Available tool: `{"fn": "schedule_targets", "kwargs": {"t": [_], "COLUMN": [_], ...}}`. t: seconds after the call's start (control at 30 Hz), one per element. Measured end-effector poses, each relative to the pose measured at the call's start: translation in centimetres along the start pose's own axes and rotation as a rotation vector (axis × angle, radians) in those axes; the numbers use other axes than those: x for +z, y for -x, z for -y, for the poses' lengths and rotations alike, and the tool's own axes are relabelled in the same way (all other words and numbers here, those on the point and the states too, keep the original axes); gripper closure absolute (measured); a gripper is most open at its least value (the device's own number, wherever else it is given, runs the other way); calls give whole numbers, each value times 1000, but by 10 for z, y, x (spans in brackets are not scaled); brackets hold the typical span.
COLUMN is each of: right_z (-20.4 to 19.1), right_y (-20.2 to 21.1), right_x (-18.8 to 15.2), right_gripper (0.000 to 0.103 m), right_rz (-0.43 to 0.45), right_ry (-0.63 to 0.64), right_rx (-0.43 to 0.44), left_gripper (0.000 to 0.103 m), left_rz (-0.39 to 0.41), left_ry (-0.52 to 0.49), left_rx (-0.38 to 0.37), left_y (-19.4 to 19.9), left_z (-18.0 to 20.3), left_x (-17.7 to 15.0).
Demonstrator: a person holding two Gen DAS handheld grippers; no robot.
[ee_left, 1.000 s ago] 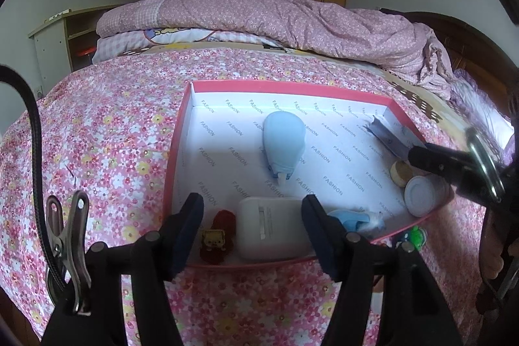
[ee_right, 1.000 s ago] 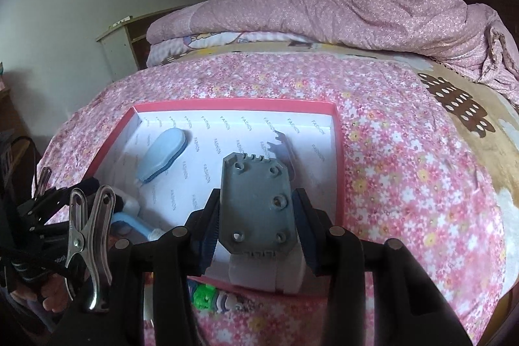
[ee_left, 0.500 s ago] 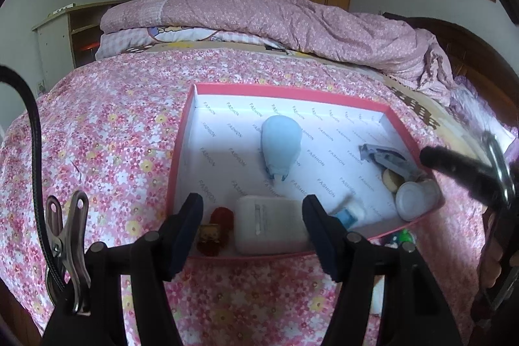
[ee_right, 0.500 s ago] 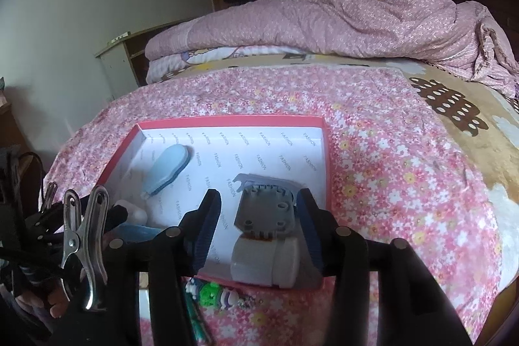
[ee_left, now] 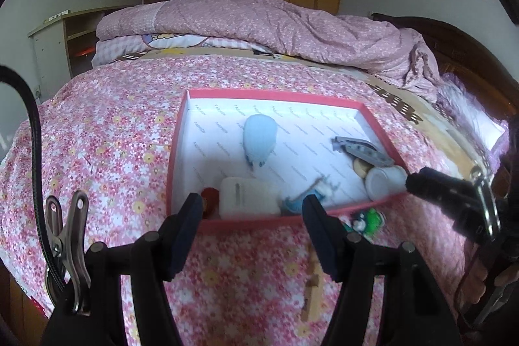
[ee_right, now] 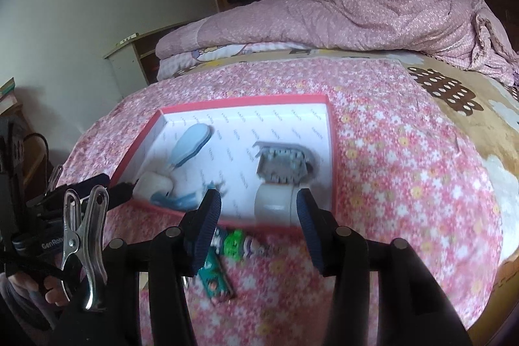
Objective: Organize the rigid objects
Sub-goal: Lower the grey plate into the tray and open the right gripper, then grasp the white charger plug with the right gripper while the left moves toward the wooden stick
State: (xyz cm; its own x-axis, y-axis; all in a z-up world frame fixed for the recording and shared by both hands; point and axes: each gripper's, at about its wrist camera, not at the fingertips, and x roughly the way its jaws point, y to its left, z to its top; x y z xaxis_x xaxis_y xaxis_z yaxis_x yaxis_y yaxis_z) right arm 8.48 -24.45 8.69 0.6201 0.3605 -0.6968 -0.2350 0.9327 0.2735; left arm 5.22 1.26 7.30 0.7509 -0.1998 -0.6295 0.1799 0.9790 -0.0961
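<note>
Shallow red-rimmed cardboard box [ee_left: 176, 151] with a white printed lining sits on the pink floral bedspread [ee_left: 97, 145]. Inside it: a pale blue teardrop-shaped plastic piece [ee_left: 259, 138] near the middle; a grey flat plastic plate with holes [ee_right: 282, 166] at the right side, its near end resting on a white cylindrical jar [ee_right: 275, 203] that lies in the near right corner; a white rounded rectangular case [ee_left: 248, 195] against the near wall; a small red object [ee_left: 210, 198] just left of the case; a blue-and-white item [ee_left: 308, 193], blurred, just right of it. Outside the box, on the bedspread just beyond the near wall: a small green-and-white toy figure [ee_right: 236, 244] and a teal flat card-like piece [ee_right: 215, 279] beside it. Left gripper [ee_left: 251, 235]: jaws apart, nothing between the pads, hanging over the bedspread short of the near wall. Right gripper [ee_right: 256, 226]: jaws have just been opening and stand apart; the jar and grey plate lie beyond the fingertips, untouched by the pads. Folded pink quilt [ee_left: 275, 25] at the far end of the bed.
</note>
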Motion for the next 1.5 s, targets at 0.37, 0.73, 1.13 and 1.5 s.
{"fn": "schedule_targets", "kwargs": {"t": [0.37,0.73,1.13,1.5], "right_z": [-9,-26,-57,-83], "right_y": [16,14,-8,-34], "right_x": [-34,-54,-53,-49], "right_gripper": [53,53,62,70], "right_rz": [-35,-75,-111,-140], "right_ry": [-7,11,91,185], "right_rx": [25,82,117,76], "left_gripper": [36,36,35,31], "left_rz": [-37,-83,-100,-73], "left_ry": [-70,-98,-29,-30], "left_rx": [-14,35,41,16], "left_y": [15,10,4,6], "left_z": [18,18,-2,-2], "left_x": [-34,-64,-83,-87]}}
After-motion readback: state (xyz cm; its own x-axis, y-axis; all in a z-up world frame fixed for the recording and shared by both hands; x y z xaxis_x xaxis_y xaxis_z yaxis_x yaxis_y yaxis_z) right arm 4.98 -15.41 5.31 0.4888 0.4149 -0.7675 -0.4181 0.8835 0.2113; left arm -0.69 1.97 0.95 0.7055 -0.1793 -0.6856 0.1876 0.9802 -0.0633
